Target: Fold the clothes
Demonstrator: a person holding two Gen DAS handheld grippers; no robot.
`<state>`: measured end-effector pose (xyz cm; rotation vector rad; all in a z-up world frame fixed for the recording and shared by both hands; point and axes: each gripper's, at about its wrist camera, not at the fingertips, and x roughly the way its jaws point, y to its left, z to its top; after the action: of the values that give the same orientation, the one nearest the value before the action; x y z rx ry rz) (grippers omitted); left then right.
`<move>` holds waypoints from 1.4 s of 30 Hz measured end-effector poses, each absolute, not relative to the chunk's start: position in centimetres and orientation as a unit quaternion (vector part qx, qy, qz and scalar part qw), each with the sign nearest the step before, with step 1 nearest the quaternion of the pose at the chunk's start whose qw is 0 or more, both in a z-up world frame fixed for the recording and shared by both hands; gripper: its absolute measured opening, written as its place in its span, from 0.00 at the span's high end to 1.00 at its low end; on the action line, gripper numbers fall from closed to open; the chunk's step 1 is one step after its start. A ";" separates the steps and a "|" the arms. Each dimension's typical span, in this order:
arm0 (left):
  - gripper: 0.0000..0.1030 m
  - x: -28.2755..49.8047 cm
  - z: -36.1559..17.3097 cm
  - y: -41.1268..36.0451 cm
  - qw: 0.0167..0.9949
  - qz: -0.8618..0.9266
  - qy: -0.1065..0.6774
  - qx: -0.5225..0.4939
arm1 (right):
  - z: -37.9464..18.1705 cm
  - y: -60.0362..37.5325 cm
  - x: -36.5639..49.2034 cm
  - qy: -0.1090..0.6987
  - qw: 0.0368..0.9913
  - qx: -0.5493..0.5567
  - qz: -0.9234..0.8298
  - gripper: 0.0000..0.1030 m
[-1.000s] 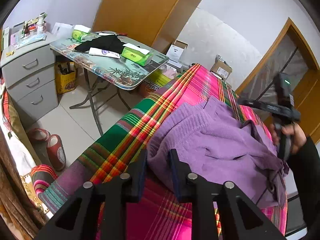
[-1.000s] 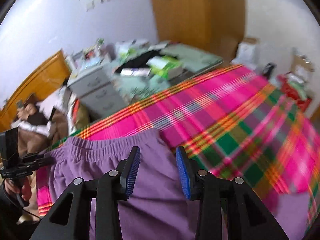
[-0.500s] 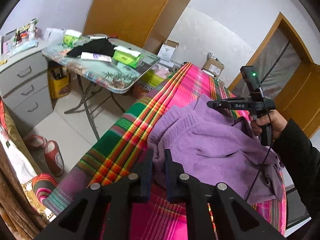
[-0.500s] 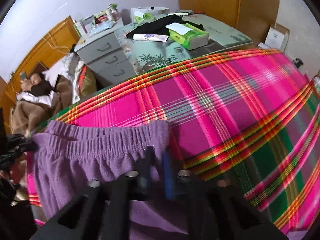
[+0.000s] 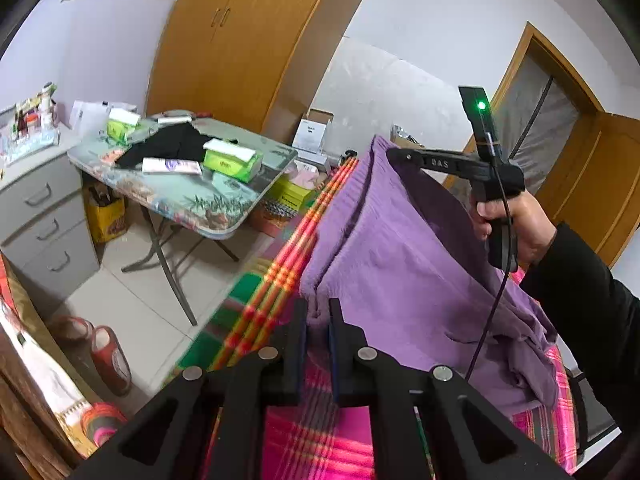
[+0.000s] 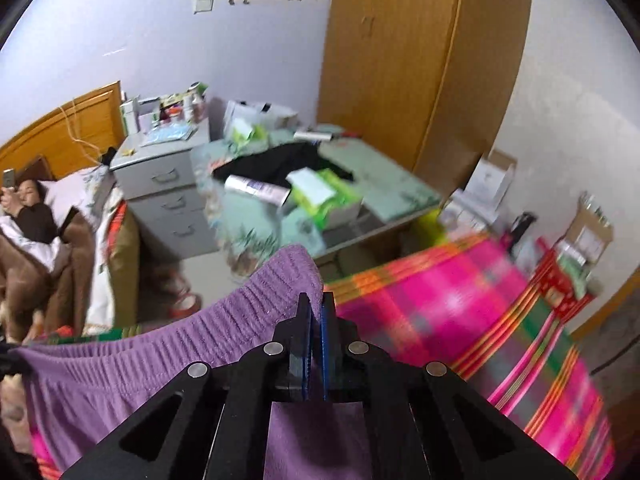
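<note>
Since a second ago, you are raising the purple sweatpants (image 5: 400,264) off the plaid bedspread (image 6: 460,312), left gripper (image 5: 318,316) and right gripper (image 6: 316,316) both clamping the waistband. You are spreading it; next, lay it flat.

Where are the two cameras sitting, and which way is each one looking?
Left wrist: on the left gripper, looking across the purple pants at the right hand.
Right wrist: on the right gripper, looking over the waistband toward the folding table.
Shared: pants, plaid cloth, table.
</note>
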<state>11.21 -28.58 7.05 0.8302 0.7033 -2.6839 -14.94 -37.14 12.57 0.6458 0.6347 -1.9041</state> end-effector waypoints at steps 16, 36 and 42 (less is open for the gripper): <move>0.91 8.4 1.1 -31.9 0.158 -0.885 0.259 0.354 | 3.8 -43.8 -17.7 0.318 0.462 0.330 -0.760 0.96; 0.84 10.9 2.6 -31.7 0.188 -0.877 0.275 0.347 | 10.6 -35.3 -17.0 0.211 0.467 0.332 -0.792 0.73; 0.84 11.3 3.3 -29.0 0.155 -0.886 0.273 0.341 | 10.9 -26.3 -13.9 0.159 0.475 0.365 -0.784 0.72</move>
<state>11.32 -29.00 3.33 0.9765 0.7832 -2.5395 -13.89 -26.30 10.92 0.8925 0.3894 -1.9176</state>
